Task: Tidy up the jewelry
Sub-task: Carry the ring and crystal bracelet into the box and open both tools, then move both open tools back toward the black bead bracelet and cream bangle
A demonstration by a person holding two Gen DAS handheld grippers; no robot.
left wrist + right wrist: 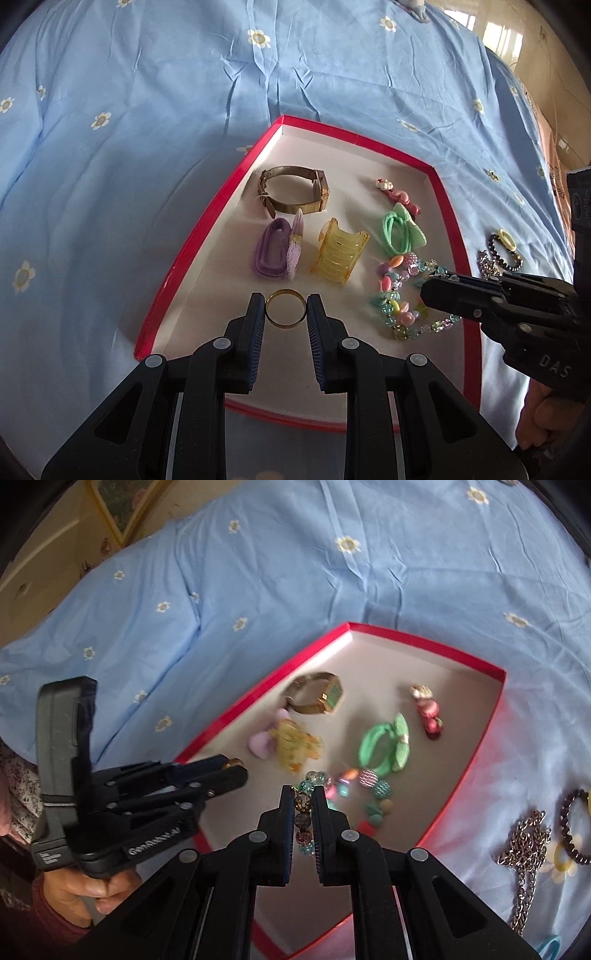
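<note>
Left wrist view: your left gripper [286, 314] pinched the gold ring [286, 308] across its width, over the red tray's [166, 280] near-left corner. Rigid, light, slick metal, so keep pads on opposite sides. Right gripper [303, 805] was nearly closed on the limp bead bracelet [347, 786], near the tray's near-right edge; it'd dangle.

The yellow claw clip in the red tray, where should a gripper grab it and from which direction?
Grip the yellow claw clip across its ribbed, arched body, coming straight down from above. It lies on its side with free space left and right, between the purple hair tie and the green bow tie.
</note>
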